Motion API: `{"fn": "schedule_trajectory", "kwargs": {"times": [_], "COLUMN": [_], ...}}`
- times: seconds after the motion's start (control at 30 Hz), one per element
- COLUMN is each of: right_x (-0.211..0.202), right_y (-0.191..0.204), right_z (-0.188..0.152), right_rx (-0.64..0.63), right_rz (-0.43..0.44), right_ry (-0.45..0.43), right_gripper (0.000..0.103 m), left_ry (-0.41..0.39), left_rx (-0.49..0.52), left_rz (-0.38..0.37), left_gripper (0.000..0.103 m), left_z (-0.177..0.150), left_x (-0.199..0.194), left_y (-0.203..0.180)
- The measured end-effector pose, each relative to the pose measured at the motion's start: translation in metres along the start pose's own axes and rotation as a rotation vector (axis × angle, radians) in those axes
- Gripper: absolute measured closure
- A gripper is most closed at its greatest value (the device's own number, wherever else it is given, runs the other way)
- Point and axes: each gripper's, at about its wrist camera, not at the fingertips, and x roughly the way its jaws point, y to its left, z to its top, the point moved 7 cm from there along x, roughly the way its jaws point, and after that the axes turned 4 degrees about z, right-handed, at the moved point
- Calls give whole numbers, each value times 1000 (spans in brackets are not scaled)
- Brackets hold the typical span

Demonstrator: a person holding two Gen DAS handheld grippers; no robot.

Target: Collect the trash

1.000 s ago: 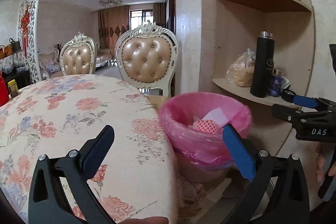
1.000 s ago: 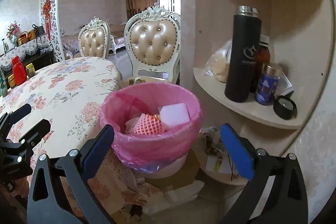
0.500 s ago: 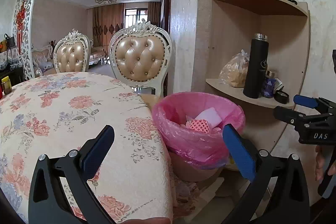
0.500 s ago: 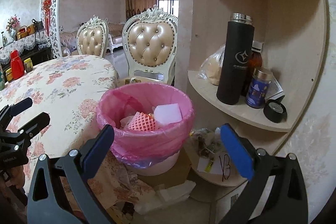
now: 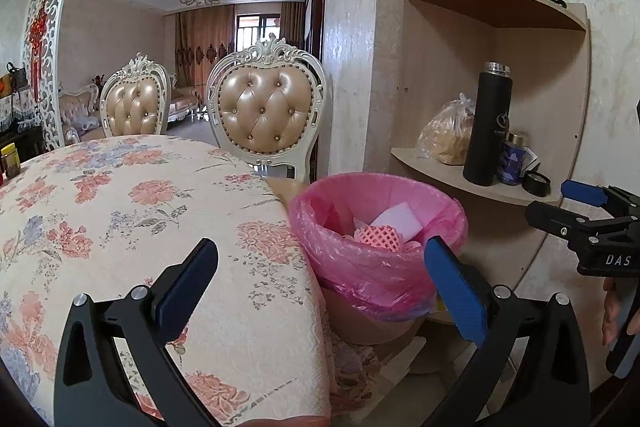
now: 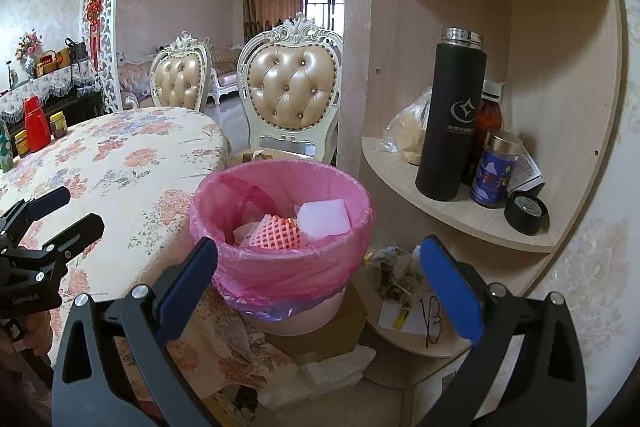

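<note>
A waste bin with a pink liner (image 5: 380, 267) (image 6: 280, 259) stands on the floor between the table and a corner shelf. Inside lie a pink foam fruit net (image 6: 276, 233) (image 5: 380, 237) and a white foam piece (image 6: 324, 217) (image 5: 398, 219). My left gripper (image 5: 320, 279) is open and empty, above the table's edge, left of the bin. My right gripper (image 6: 318, 275) is open and empty, in front of the bin. Each gripper shows in the other's view: the right one (image 5: 576, 211) and the left one (image 6: 56, 215).
A floral-cloth table (image 5: 120, 219) (image 6: 132, 163) fills the left, with two tufted chairs (image 5: 266, 119) behind. The corner shelf (image 6: 460, 223) holds a black flask (image 6: 450, 115), a bagged item and tins. Papers, glasses and litter lie on its low shelf (image 6: 404, 311). A hand (image 5: 616, 311) grips the right handle.
Both grippers have drawn back and risen slightly, so the bin looks smaller and lower. The jaws have stayed open and empty.
</note>
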Motion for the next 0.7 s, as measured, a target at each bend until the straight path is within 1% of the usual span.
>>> {"fn": "schedule_trajectory", "kwargs": {"times": [0.7], "right_x": [3], "right_y": [-3], "right_z": [-3], "right_rx": [18], "right_rz": [18], "right_ry": [-15], "right_gripper": [5], "left_ry": [-7], "left_rx": [-3], "left_rz": [7], "left_gripper": [6], "left_z": [0], "left_x": [2], "left_y": [1]}}
